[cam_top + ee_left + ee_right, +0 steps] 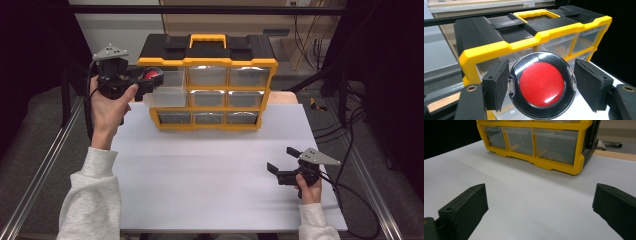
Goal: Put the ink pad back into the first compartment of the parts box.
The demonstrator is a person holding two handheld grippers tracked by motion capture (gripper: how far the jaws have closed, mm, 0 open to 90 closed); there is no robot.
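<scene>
My left gripper (541, 85) is clamped on the red disc (541, 84), a round black-rimmed piece under a clear cover. I hold it raised at the organizer's (207, 55) top-left corner, just above a clear drawer (167, 95) pulled out on that side. My right gripper (282, 162) rests low over the white table (200, 175), jaws wide apart, nothing between them.

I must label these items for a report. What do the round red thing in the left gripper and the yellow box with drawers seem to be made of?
The round red disc looks like glossy plastic: a clear cover with highlights over a red face, inside a black rim. The drawer cabinet seems moulded plastic: a shiny yellow frame, a matt black top, and see-through drawers, the upper left drawer pulled out.
</scene>
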